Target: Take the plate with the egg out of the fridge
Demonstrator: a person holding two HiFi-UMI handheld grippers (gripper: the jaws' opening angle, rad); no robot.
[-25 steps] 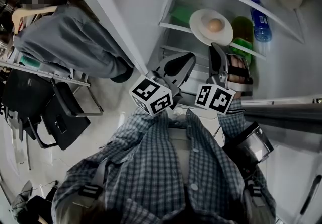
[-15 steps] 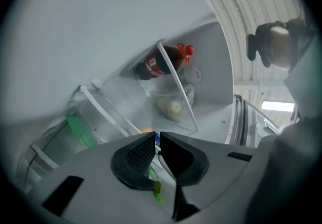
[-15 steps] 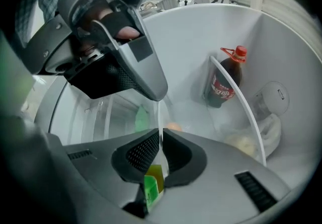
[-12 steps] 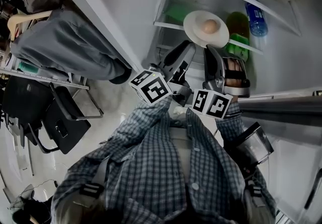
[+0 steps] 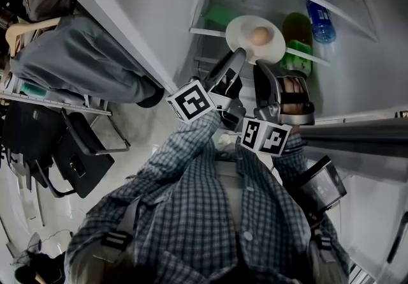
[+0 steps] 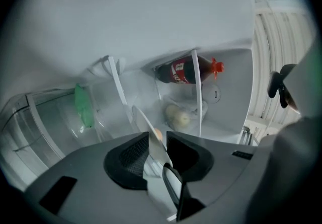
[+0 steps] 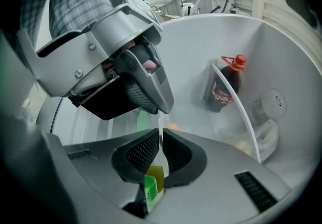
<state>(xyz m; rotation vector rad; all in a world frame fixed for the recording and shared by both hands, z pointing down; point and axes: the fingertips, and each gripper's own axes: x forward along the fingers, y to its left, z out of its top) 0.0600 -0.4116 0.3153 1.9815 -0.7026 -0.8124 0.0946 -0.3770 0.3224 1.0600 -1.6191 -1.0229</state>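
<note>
My left tongs and right tongs each pinch the plate rim; uneven withdrawal could tilt it, rolling the egg off.

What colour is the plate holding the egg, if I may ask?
White; the plate shows best in the head view.

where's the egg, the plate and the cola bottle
egg (image 5: pixel 259 36): head view, middle of the shell
plate (image 5: pixel 238 30): head view, bare left part beside the egg
cola bottle (image 6: pixel 182 73): left gripper view, its red label
</note>
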